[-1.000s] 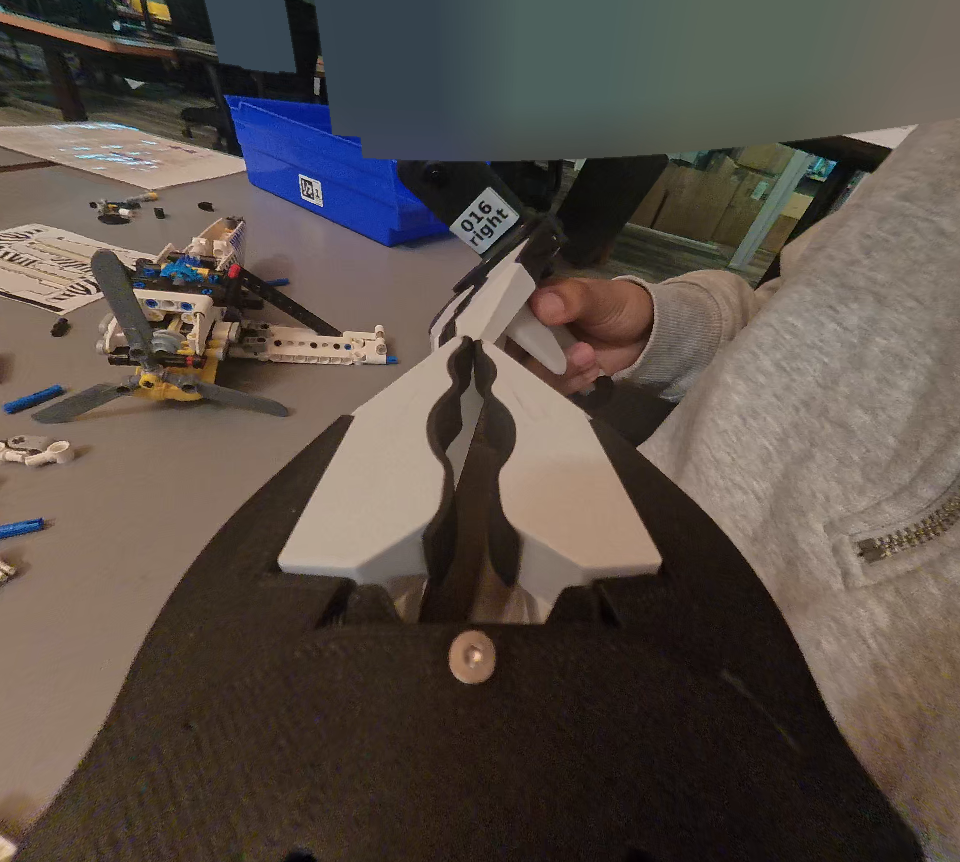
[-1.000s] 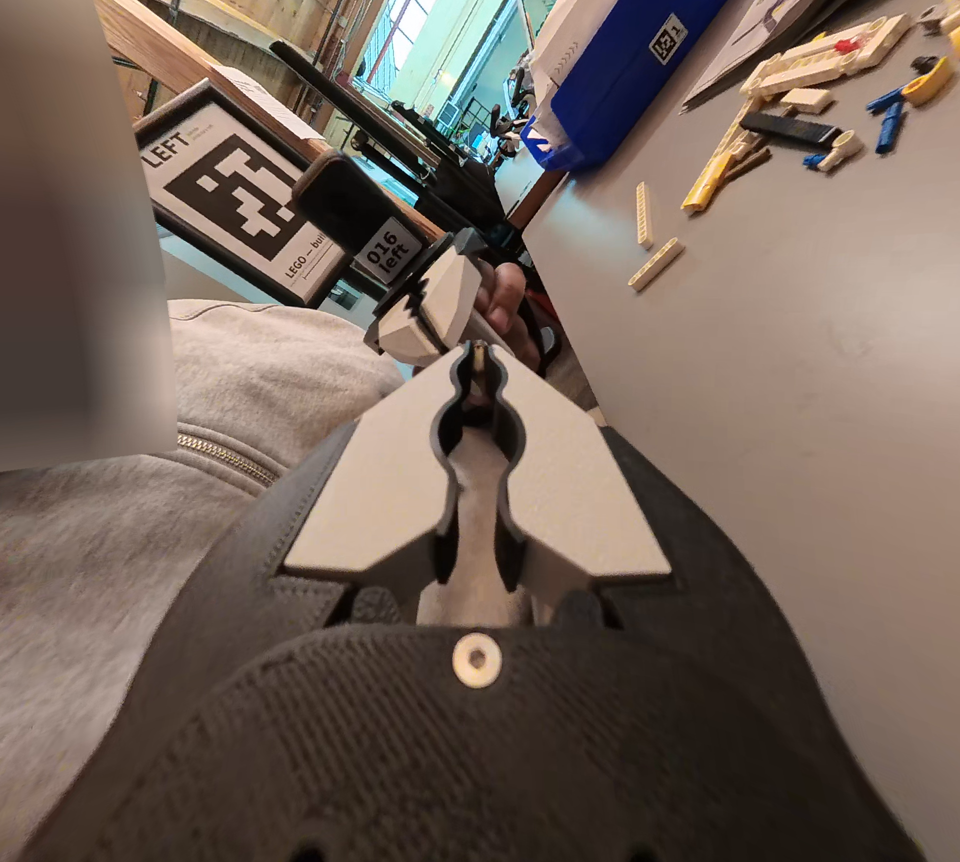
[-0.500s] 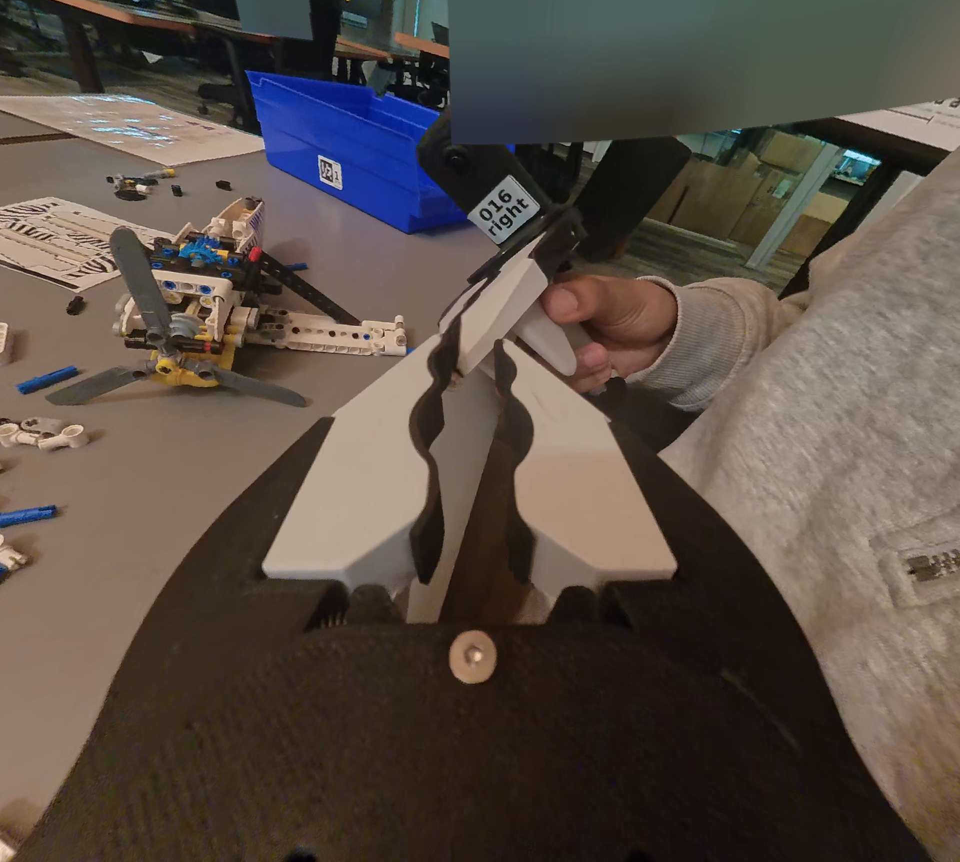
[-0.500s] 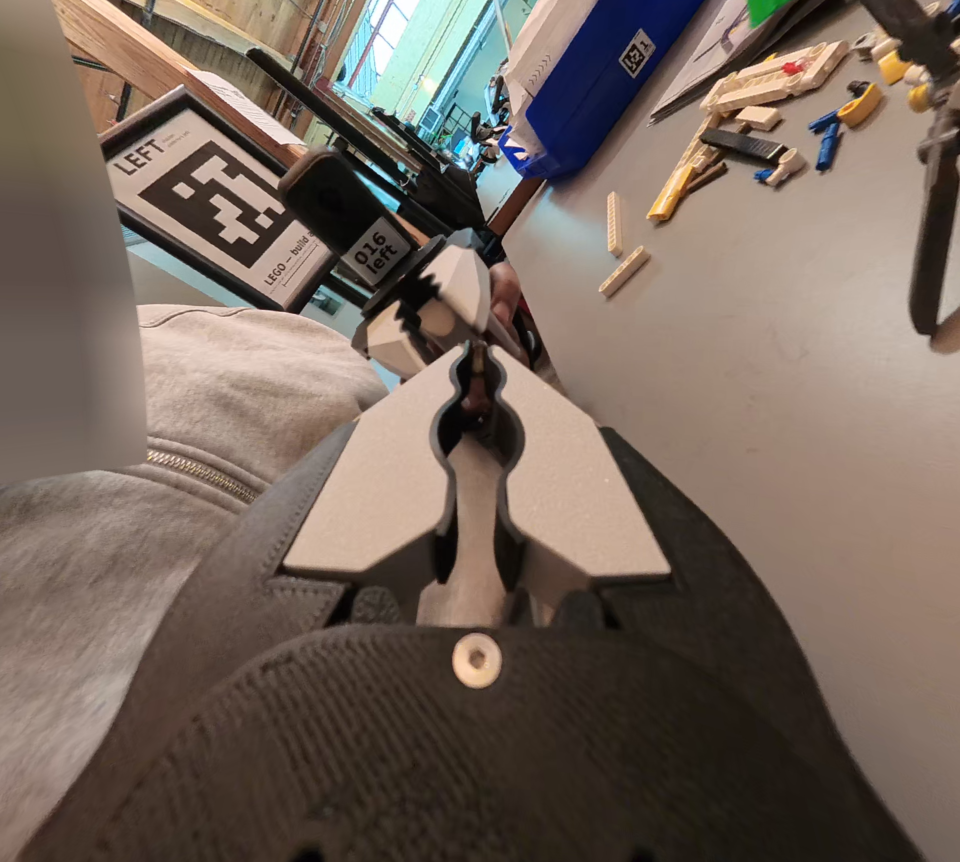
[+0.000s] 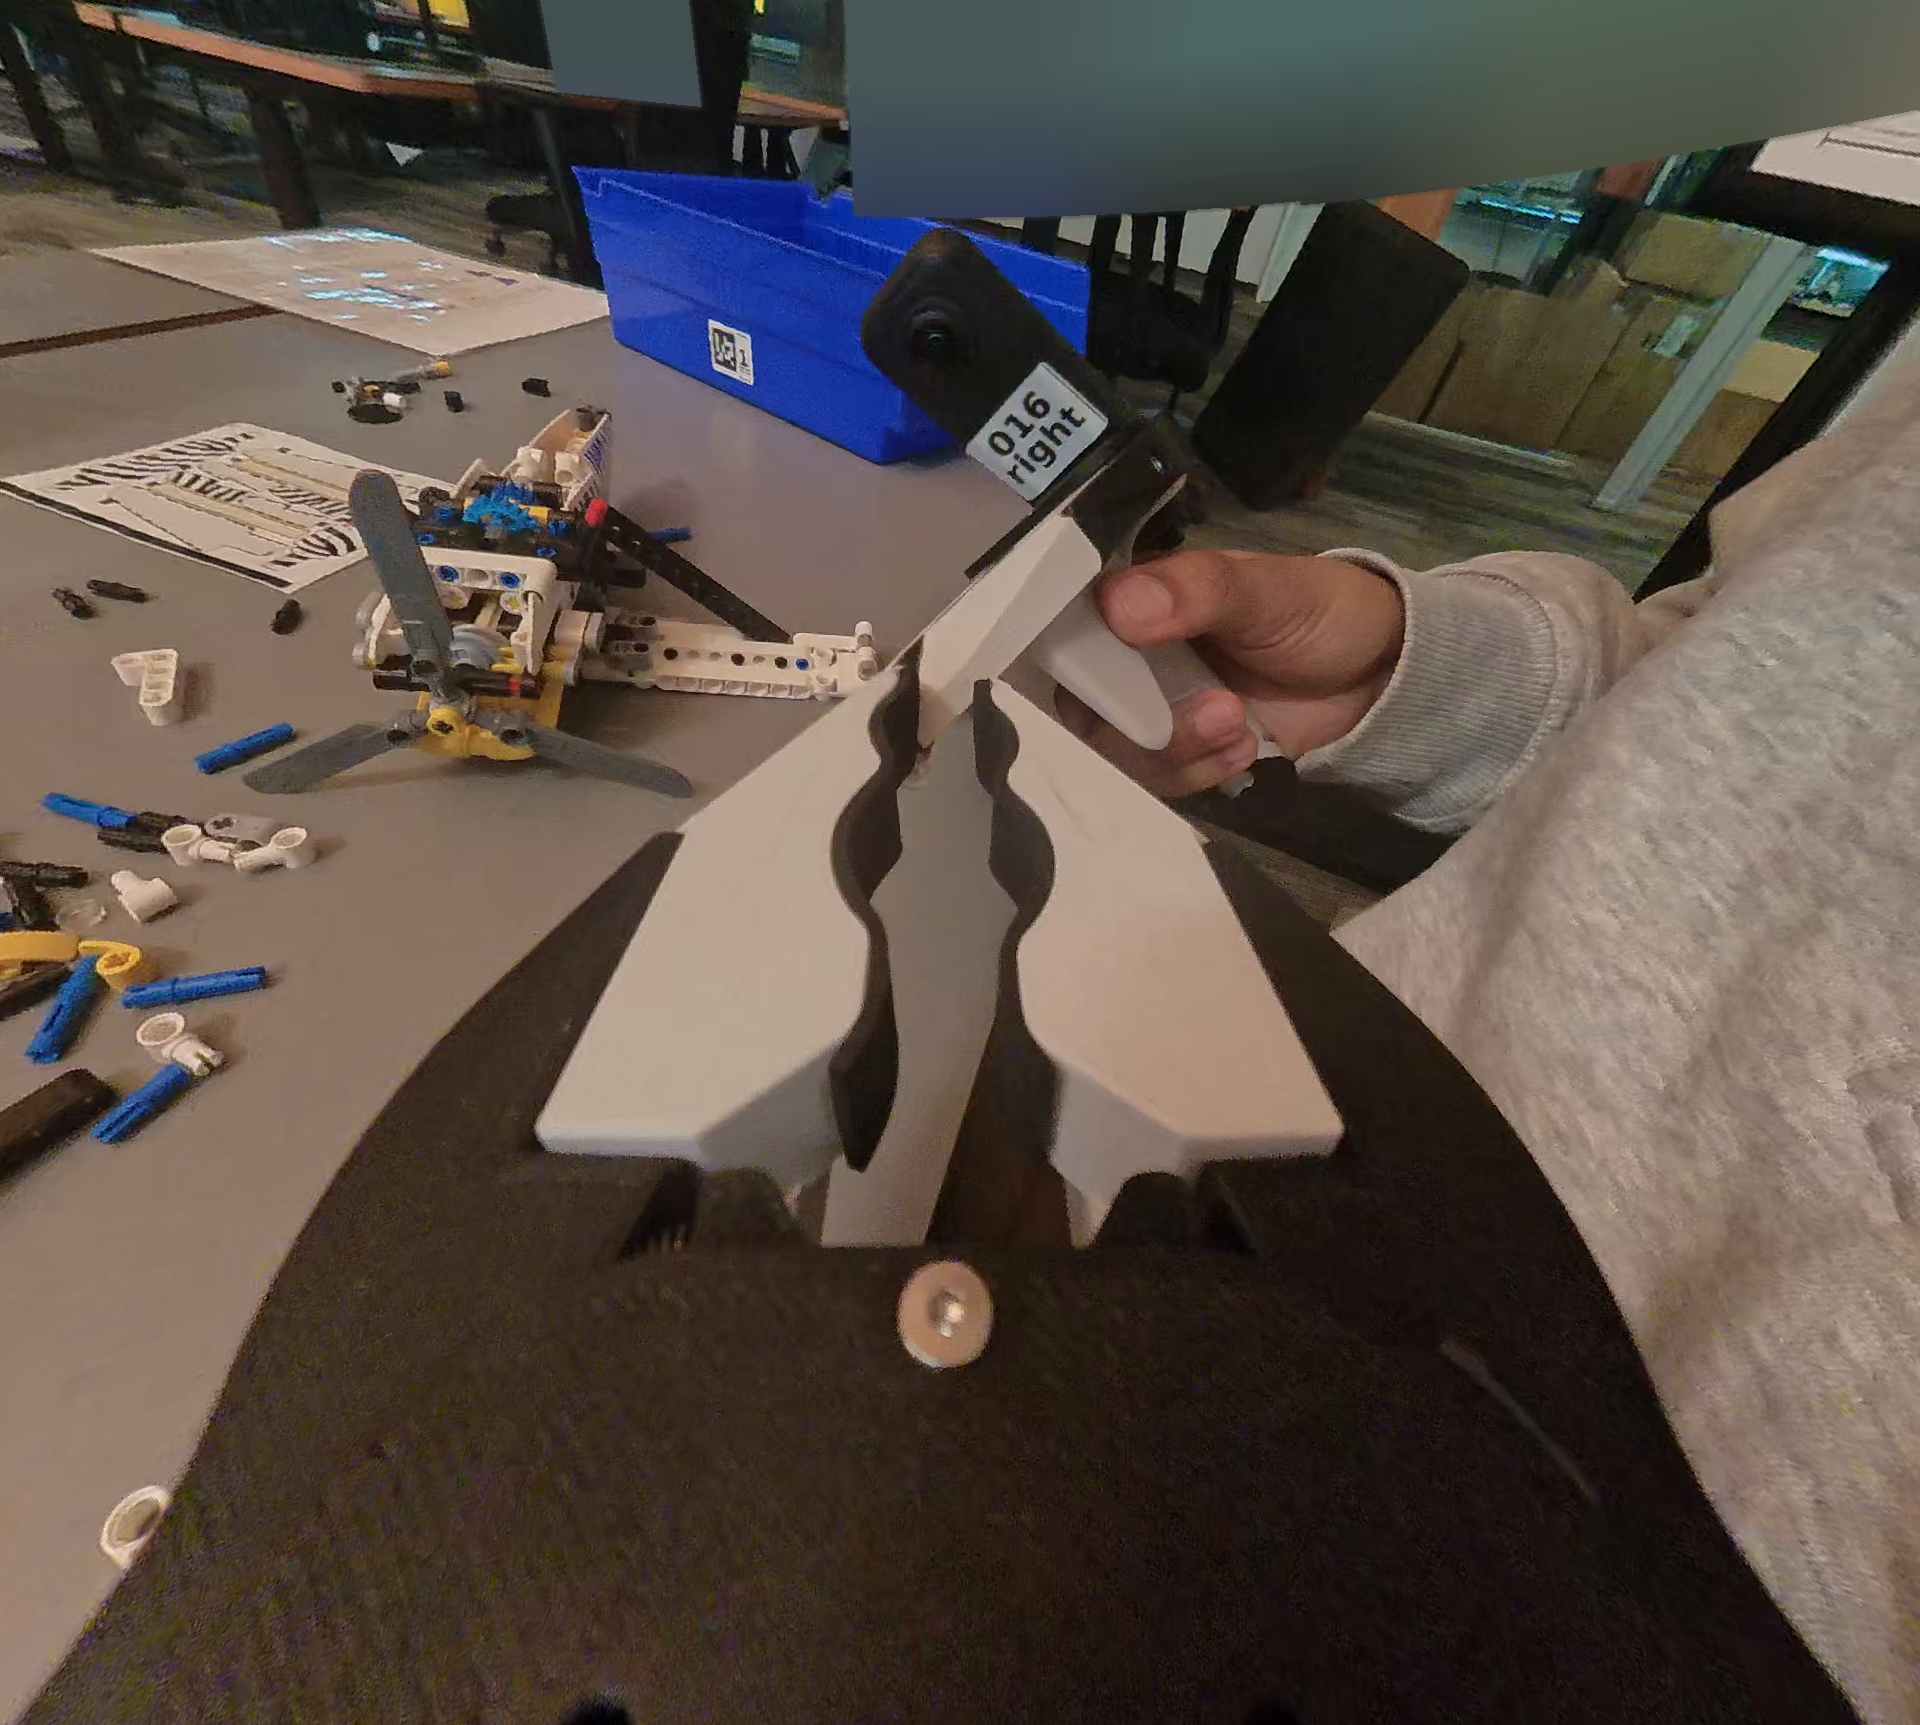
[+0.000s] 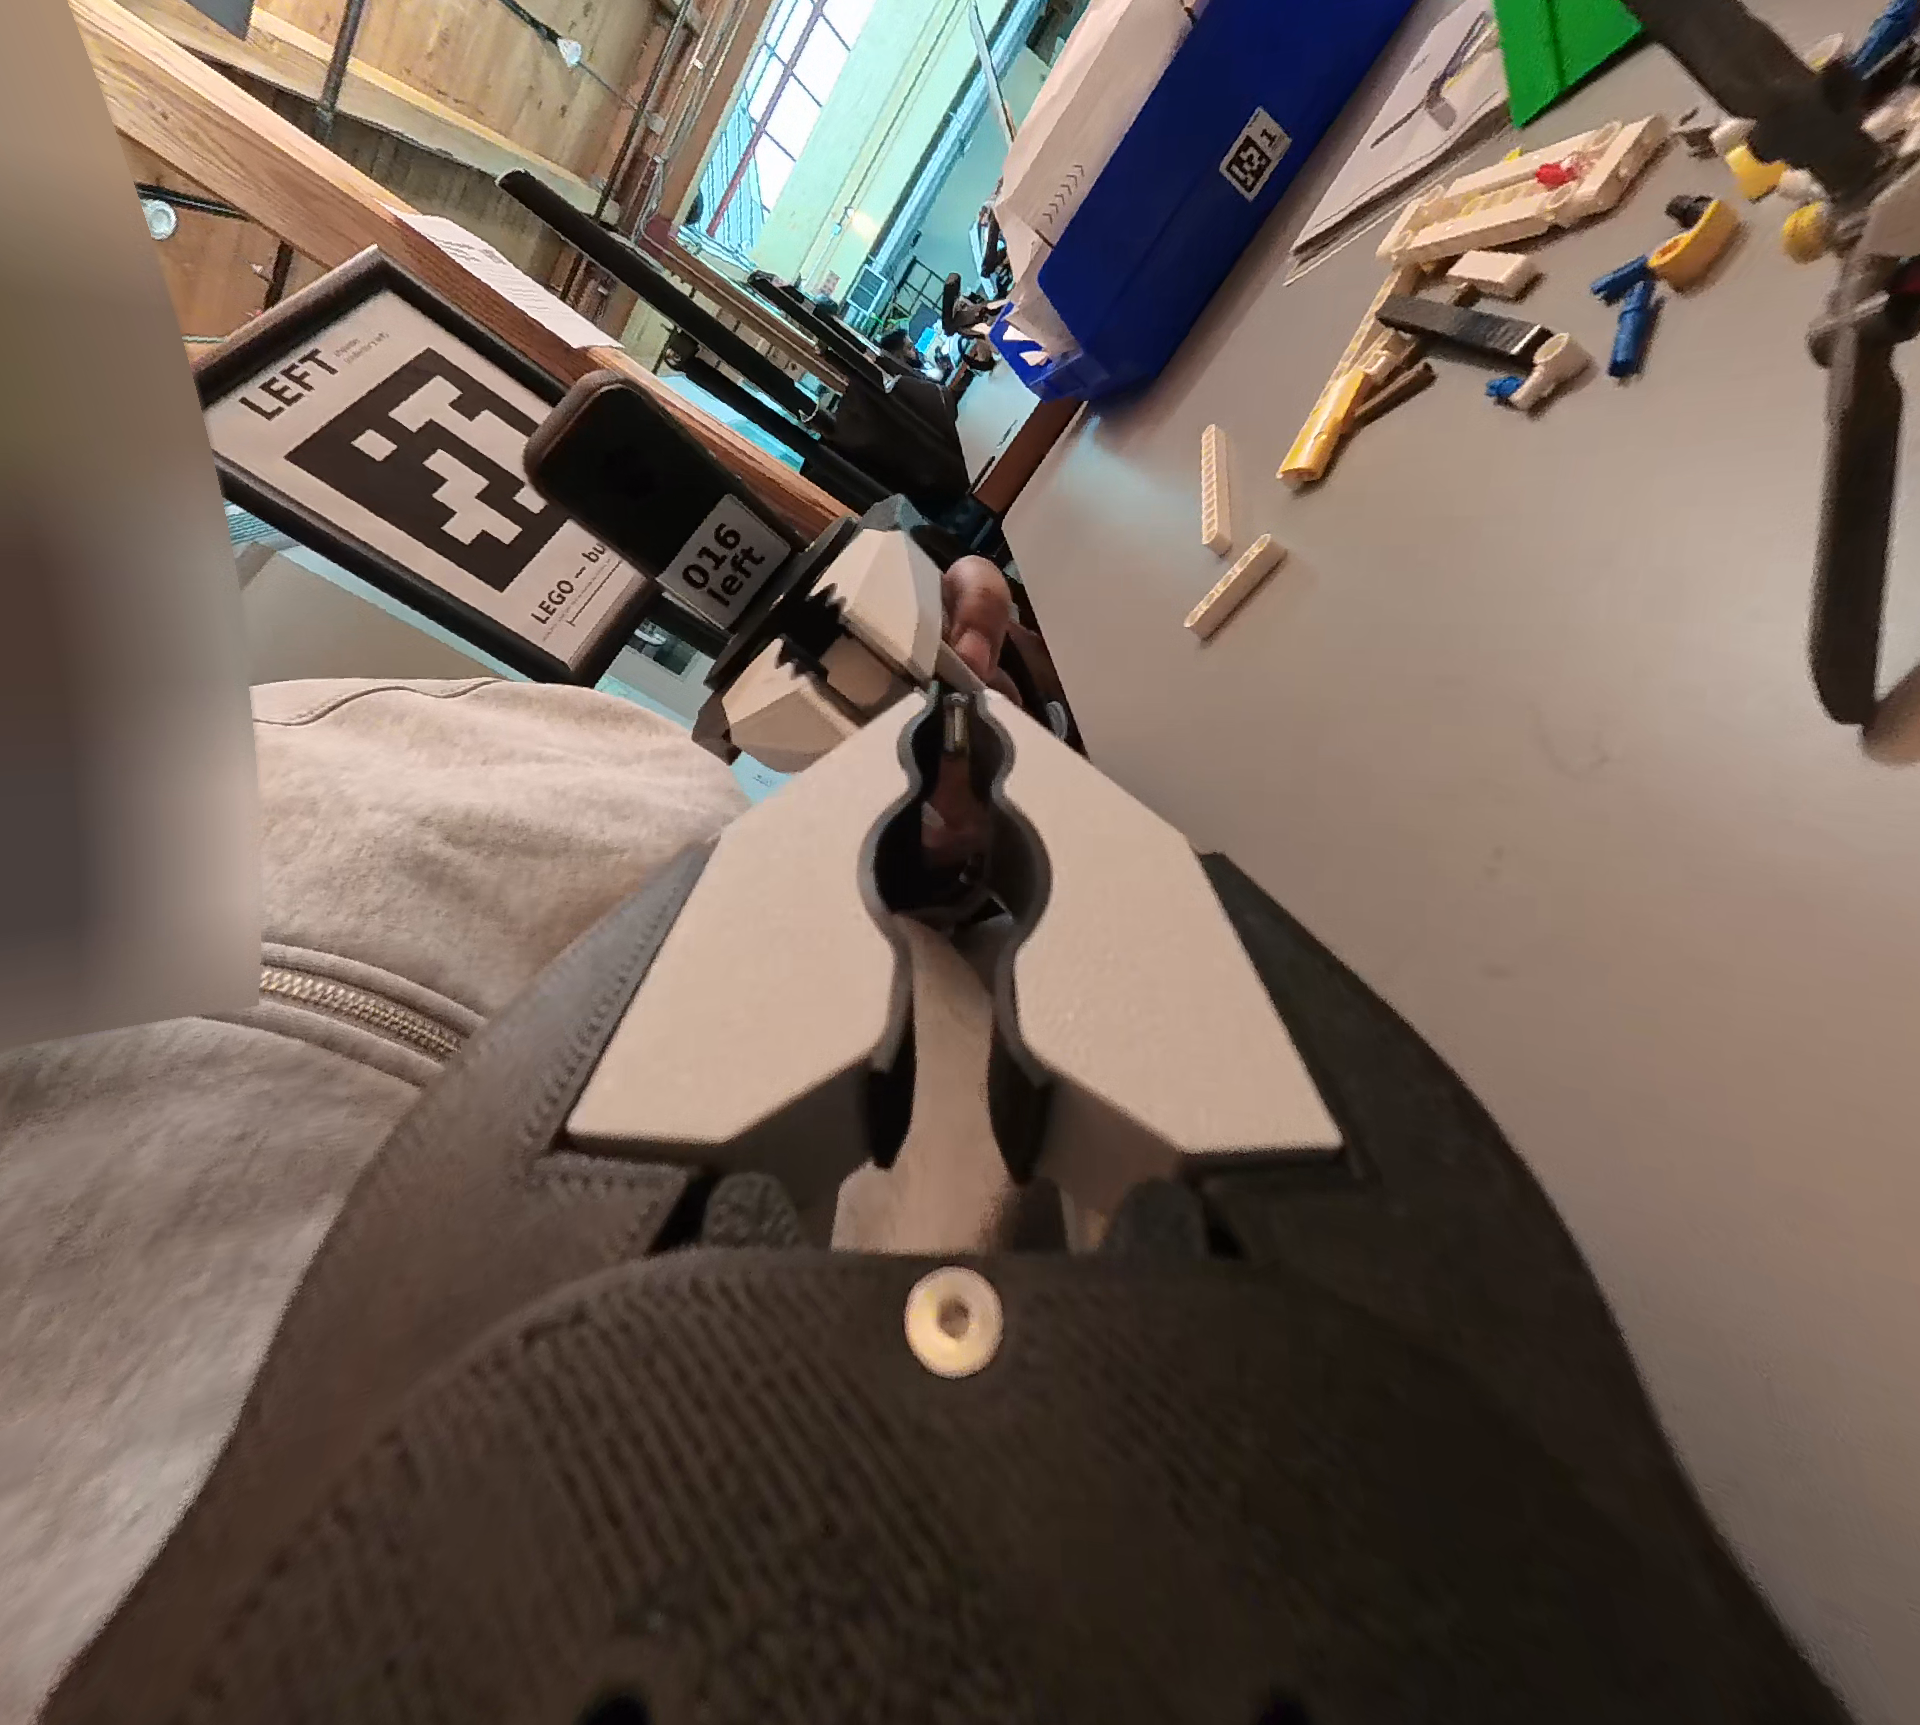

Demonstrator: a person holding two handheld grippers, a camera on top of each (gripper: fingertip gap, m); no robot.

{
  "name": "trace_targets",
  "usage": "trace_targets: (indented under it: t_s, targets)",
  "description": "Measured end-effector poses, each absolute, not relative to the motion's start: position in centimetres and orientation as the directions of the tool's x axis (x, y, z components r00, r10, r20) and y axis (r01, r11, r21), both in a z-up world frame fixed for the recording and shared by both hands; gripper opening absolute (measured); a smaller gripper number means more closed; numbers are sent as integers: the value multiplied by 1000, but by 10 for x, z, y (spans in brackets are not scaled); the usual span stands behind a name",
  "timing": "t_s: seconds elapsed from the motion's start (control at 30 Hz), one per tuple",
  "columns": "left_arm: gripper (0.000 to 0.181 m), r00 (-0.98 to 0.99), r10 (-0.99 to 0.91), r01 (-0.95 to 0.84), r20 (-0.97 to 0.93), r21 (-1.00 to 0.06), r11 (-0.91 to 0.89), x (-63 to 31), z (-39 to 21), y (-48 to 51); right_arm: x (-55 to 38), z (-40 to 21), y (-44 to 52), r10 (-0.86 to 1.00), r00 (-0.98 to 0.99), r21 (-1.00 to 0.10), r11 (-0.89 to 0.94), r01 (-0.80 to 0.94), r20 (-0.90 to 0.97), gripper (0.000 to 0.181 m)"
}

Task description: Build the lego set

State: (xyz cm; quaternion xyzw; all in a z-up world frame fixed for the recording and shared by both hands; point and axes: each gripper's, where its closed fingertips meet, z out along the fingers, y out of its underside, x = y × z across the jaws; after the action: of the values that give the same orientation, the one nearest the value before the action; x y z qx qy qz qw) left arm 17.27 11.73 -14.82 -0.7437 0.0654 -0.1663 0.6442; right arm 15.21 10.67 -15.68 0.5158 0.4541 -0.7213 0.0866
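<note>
The left gripper [image 5: 940, 719] jaws have widened from shut; the right gripper [image 6: 954, 719] still pinches a small pin [image 6: 954, 730], suggesting a handover.

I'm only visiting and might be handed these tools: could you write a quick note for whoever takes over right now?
Left claw: open, empty.
Right claw: shut on a small pale peg, its tip between the left claw's fingers.
Half-built white, black and yellow propeller model: resting on the grey table, with loose blue and white pieces beside it.
Left to do: probably fit the peg, then the loose pieces.
</note>
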Motion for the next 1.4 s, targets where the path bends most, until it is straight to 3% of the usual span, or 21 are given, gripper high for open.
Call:
trace_targets:
  t_s: [0.2,0.67,0.87,1.0,1.1,1.17,1.27,1.4]
  targets:
    - [16,944,-293,111,155,-981,-160,165,-149,116,152,-157,111,356,-445,-567,-579,586,-822,2]
    - [6,962,-259,35,86,-980,-196,162,-160,115,149,-153,109,330,-457,-558,-594,580,-826,2]
    - [6,971,-173,137,167,-976,-170,140,-156,115,140,-147,132,502,-445,-668,-608,429,-742,5]
    - [6,900,-147,397,410,-911,-114,120,-148,114,135,-151,137,800,-409,-894,-342,290,-439,9]
    - [6,710,-228,671,666,-738,-67,111,-140,116,129,-154,138,947,-319,-982,13,187,-48,14]
    - [6,524,-303,822,796,-566,-66,106,-137,117,125,-152,135,946,-248,-964,242,107,210,17]
    - [5,295,-370,931,881,-352,-95,101,-141,119,122,-148,125,836,-159,-844,536,26,526,18]
    - [5,210,-386,952,898,-278,-127,108,-146,123,116,-151,116,679,-76,-680,733,13,730,17]
